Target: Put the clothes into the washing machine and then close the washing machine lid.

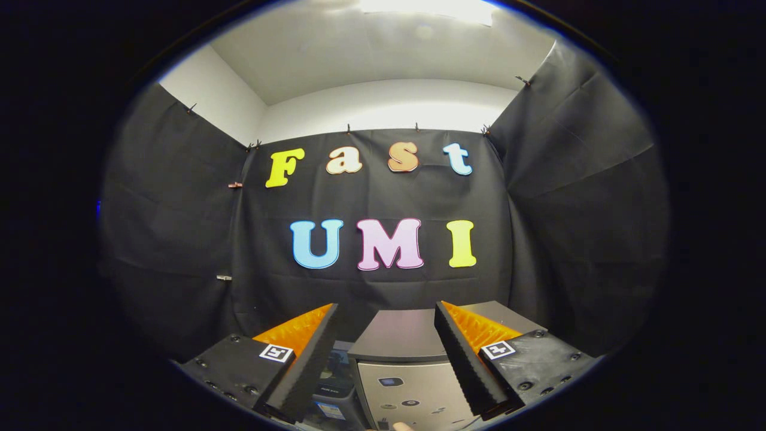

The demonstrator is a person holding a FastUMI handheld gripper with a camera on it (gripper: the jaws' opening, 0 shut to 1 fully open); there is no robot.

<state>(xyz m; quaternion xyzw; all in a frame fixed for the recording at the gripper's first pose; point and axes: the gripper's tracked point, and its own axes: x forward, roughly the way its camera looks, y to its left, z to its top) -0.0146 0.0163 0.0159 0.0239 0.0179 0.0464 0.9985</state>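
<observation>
Fingers of the hand-held gripper point(386, 359) spread wide, empty, partly hiding the grey box-shaped washing machine point(407, 371), its dark lid point(398, 335) down.

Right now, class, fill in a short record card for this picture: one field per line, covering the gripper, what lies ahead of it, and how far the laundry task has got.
gripper: open, fingers apart, holding nothing
between the fingers: washing machine, seen from above its front
lid: dark flat lid, lying closed on top
front panel: light panel with small markings, too small to read
clothes: cannot tell where they are
backdrop: black cloth wall beyond the machine
task stage: loading not yet begun
</observation>
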